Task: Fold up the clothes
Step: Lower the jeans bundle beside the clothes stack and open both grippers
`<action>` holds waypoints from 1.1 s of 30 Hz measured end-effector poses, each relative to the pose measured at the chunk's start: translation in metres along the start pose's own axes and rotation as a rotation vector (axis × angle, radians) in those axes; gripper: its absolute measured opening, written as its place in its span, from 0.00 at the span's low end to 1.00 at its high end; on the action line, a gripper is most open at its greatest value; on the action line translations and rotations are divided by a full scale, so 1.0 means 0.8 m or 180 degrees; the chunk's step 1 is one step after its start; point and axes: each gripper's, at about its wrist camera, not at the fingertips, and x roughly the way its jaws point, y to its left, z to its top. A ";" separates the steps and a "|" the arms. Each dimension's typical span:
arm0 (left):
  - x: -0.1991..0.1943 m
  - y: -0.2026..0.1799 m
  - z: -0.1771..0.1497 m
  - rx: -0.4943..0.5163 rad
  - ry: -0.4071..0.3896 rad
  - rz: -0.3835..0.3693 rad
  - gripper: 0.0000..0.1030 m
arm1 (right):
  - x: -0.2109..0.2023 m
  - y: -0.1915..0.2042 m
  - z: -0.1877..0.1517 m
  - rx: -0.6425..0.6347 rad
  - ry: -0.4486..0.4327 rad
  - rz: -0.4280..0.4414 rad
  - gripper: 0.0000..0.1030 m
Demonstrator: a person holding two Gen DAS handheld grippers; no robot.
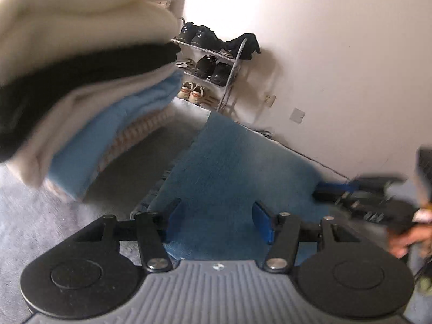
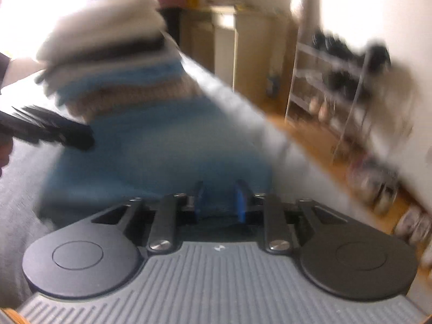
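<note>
The left gripper [image 1: 217, 220] stands with its jaws partly apart, nothing between the blue rubbery pads [image 1: 261, 222] — only the blue garment [image 1: 232, 167] lying flat beneath and ahead of them. That garment is a soft, fleecy cloth with a fringed or ribbed edge on its left side, spread on a pale grey bedsheet [image 1: 32, 226] with a faint matte nap. Up and to the left of the left jaws looms a stack of folded clothes [image 1: 81, 81]: thick cream knit on top, a black layer, more off-white, a light blue fold, then a ribbed beige knit at the bottom. Off to the right of these jaws the other gripper shows as a dark blurred shape with a hand [image 1: 410, 240] behind it.

The right gripper [image 2: 220, 201] has its jaws drawn narrow, with a fold of blue cloth seeming to sit between the pads; the blur keeps me from saying whether they press on it. Ahead and left of the right jaws rises the same rounded stack — beyond it, right, a wire shoe rack [image 2: 332, 81] stands on a wooden floor [image 2: 305, 140] against the white wall.
</note>
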 end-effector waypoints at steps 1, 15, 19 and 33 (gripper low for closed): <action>-0.007 0.000 -0.003 -0.0012 -0.0013 0.0001 0.56 | 0.005 -0.008 -0.013 0.0078 -0.0009 0.0032 0.13; 0.010 -0.009 -0.003 0.0294 -0.0006 0.0055 0.78 | -0.006 0.050 -0.011 0.0048 -0.0118 0.0680 0.16; 0.012 -0.006 -0.003 0.0374 -0.0015 -0.0004 0.78 | -0.002 0.040 -0.023 0.0438 -0.0112 0.0627 0.16; 0.002 0.024 0.009 -0.0086 -0.0022 -0.0235 0.78 | -0.038 0.137 -0.004 0.0285 -0.0085 0.0464 0.26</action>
